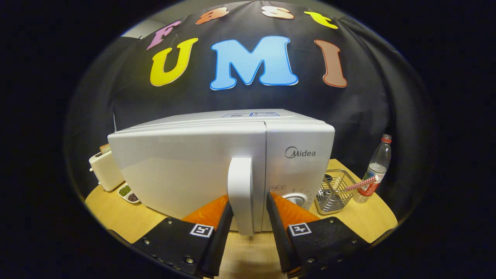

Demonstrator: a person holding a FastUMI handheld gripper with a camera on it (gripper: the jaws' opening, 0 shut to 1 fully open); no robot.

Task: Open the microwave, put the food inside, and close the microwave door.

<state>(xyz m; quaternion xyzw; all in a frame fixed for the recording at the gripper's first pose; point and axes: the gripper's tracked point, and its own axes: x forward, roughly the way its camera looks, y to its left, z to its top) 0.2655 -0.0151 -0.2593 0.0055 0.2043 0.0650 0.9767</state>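
Note:
A white microwave (217,162) stands on the wooden table (116,213), close in front of me. Its door (182,170) looks closed. A tall white handle (240,182) runs down the door's right edge, beside the control panel (296,170). My gripper (249,201) is open with the handle's lower part between its fingers. The left finger (224,224) lies against or very near the handle. A narrow gap separates the right finger (276,221) from it.
To the microwave's left stands a cream toaster (102,170) with a slice of bread in it, and a small dish (129,193) of green and dark bits. To its right are a wire basket (333,190) holding a red-checked utensil (358,185) and a water bottle (378,166).

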